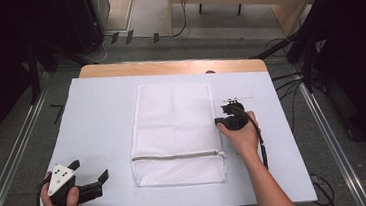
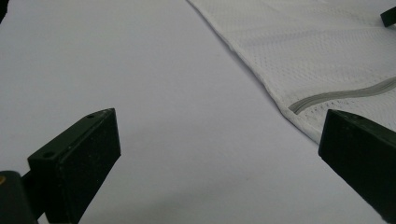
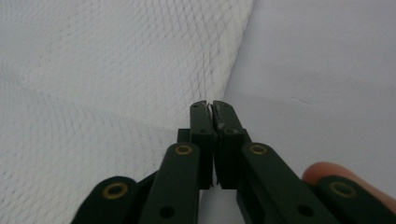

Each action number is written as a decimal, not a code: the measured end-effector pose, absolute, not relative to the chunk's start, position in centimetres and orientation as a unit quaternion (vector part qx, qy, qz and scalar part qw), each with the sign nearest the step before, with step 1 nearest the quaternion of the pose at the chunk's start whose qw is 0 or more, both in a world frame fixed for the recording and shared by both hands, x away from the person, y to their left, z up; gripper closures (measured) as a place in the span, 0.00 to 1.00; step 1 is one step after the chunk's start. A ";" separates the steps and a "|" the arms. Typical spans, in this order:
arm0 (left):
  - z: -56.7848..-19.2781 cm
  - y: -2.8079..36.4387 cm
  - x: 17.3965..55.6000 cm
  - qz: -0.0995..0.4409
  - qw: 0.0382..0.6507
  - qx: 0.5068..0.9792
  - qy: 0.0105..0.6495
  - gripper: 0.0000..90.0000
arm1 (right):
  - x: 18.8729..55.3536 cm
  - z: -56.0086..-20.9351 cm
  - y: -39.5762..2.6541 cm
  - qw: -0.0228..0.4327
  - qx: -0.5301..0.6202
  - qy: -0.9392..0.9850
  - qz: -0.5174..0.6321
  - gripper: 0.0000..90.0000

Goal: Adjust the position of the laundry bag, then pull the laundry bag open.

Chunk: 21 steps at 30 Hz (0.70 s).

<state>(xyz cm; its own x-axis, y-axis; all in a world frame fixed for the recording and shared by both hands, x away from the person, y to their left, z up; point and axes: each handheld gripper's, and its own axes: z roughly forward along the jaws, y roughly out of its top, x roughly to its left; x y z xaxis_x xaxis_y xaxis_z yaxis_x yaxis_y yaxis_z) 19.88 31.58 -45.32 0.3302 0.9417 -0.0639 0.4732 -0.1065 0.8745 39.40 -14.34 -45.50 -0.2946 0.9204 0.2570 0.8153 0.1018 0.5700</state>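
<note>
White mesh bag (image 1: 176,133) flat between right gripper (image 1: 221,121), pinched shut on its right edge, and wide-open left gripper (image 1: 89,170) well apart on bare table (image 1: 97,120).

Mesh bag (image 2: 327,51) — far end cut off
</note>
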 end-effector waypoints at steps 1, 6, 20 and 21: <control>-45.3 31.6 19.8 0.272 0.431 0.693 0.510 0.00 | 39.3 -45.4 -14.4 0.084 0.589 0.734 0.328 0.85; -45.3 31.6 19.8 0.270 0.433 0.692 0.511 0.00 | 38.2 -44.7 -15.2 0.091 0.580 0.720 0.370 0.76; -45.5 29.6 20.4 0.256 0.430 0.701 0.508 0.00 | 28.4 -46.0 -19.0 0.149 0.552 0.700 0.427 0.61; -45.4 28.8 20.5 0.255 0.428 0.709 0.500 0.00 | 27.2 -45.9 -19.1 0.159 0.544 0.705 0.427 0.59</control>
